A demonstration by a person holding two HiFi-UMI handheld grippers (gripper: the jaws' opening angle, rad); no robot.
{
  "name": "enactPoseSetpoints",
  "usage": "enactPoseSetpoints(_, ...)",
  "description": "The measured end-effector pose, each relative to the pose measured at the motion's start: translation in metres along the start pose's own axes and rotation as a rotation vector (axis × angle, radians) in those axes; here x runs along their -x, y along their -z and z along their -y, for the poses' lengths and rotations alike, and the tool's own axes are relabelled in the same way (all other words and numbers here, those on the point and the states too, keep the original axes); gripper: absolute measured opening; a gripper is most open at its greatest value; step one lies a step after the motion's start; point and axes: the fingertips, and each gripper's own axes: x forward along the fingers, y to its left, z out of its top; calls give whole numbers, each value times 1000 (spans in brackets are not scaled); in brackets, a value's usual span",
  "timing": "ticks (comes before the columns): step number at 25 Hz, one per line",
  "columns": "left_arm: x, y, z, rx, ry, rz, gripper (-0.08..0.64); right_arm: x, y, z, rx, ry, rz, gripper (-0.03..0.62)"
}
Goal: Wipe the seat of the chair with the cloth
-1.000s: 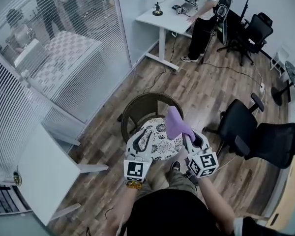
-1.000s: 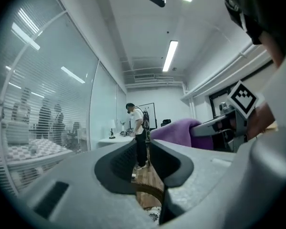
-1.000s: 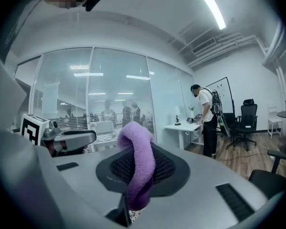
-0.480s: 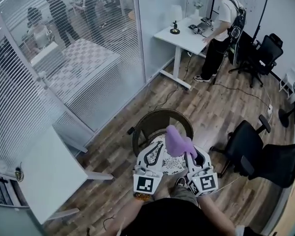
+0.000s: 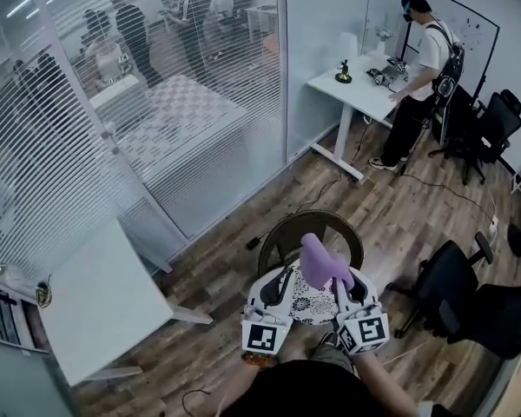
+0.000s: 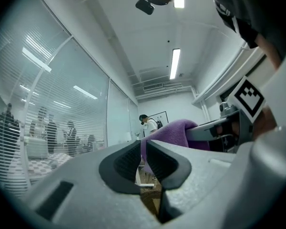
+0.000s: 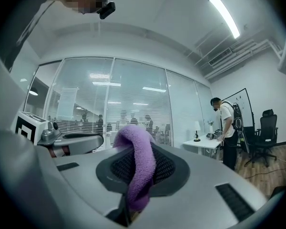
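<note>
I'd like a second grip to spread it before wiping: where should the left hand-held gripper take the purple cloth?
Probably its free folded top: the cloth stands up out of the right hand-held gripper, whose jaws pinch its lower part. Come in sideways from the left, where the left hand-held gripper sits beside it.

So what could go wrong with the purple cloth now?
The right gripper pinches just a fold of the cloth, so it might slip out once rubbing starts. The cloth sticks up past the jaws, above the chair seat, so the hard jaws could scrape it first. The left gripper is close beside and might bump.
</note>
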Motion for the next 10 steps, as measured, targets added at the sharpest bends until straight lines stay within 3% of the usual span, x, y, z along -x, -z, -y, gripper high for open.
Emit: enactPoseSetpoints(10,22,8,-14,-32,-18,-41,46,-9,2,-28,-17,-36,12,46)
